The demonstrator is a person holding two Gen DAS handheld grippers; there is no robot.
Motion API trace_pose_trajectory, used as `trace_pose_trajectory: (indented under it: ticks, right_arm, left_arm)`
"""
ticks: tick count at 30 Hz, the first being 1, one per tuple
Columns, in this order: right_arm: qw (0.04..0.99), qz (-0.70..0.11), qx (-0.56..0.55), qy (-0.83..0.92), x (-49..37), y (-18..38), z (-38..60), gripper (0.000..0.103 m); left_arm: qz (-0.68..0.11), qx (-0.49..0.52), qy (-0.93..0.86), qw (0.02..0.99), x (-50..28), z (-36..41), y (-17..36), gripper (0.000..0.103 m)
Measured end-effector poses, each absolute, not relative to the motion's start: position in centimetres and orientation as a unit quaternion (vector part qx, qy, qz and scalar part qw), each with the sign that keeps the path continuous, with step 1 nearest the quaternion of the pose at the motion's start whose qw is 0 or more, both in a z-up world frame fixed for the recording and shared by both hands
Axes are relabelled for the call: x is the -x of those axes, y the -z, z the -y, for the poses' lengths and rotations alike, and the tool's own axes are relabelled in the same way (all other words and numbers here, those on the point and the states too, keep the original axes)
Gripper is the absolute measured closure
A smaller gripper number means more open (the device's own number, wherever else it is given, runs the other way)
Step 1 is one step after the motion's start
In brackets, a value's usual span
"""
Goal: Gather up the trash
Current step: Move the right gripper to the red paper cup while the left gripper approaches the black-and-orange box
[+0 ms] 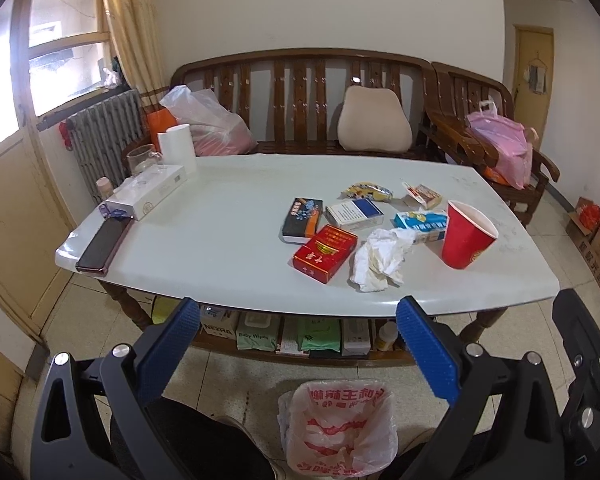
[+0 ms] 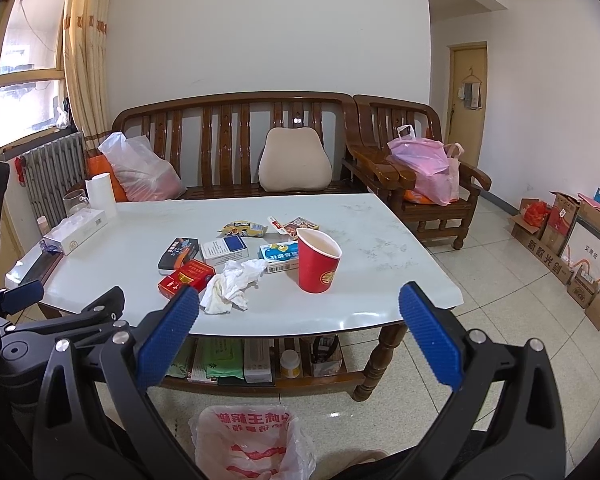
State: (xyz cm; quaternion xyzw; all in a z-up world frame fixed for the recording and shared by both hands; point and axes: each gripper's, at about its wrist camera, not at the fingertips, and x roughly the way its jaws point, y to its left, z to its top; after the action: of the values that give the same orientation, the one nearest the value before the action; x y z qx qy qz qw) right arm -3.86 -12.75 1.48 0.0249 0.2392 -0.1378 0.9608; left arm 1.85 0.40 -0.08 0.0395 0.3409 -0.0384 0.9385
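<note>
Litter lies on the white table (image 1: 220, 232) (image 2: 372, 224): a crumpled white tissue (image 1: 378, 260) (image 2: 232, 284), a red paper cup (image 1: 466, 234) (image 2: 318, 260), a red carton (image 1: 325, 253) (image 2: 186, 277), a black carton (image 1: 302, 220) (image 2: 179, 255), a white-and-blue carton (image 1: 354, 213) (image 2: 225, 250), a light-blue box (image 1: 422, 224) (image 2: 279, 257) and small wrappers (image 1: 370, 191) (image 2: 244, 229). A bin lined with a red-printed bag (image 1: 336, 428) (image 2: 248, 444) stands on the floor in front. My left gripper (image 1: 298, 308) and right gripper (image 2: 300, 296) hover open short of the table's front edge, both holding nothing.
At the table's left end are a dark phone (image 1: 102, 246), a white flat box (image 1: 148, 194), a glass (image 1: 142, 158) and a paper roll (image 1: 177, 146). A shelf under the table holds packets (image 1: 300, 334). A wooden bench (image 1: 300, 76), bags and cardboard boxes (image 2: 560, 236) surround it.
</note>
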Motion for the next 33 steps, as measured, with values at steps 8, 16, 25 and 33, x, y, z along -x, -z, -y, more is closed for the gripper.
trace_pose_trajectory:
  ticks: [8,16,25,33]
  right_arm:
    - [0.957,-0.256,-0.015,0.137,2.2,-1.1,14.4,0.005]
    - [0.952,-0.295,-0.001,0.081,-1.0,-1.6,17.3,0.005]
    - [0.931,-0.364,0.021,0.018,-6.9,-2.1,20.5,0.005]
    - [0.914,-0.404,0.017,0.002,-11.8,-2.8,24.0,0.005]
  left_arm:
    - [-0.371,-0.068,0.090,0.922,-3.9,0.3,0.2,0.007]
    - [-0.410,-0.094,0.118,0.900,-8.1,0.0,-0.4,0.007]
    - [-0.462,-0.158,0.140,0.861,-13.6,1.4,-0.7,0.007]
    - [-0.497,-0.177,0.143,0.837,-18.3,2.6,0.4,0.007]
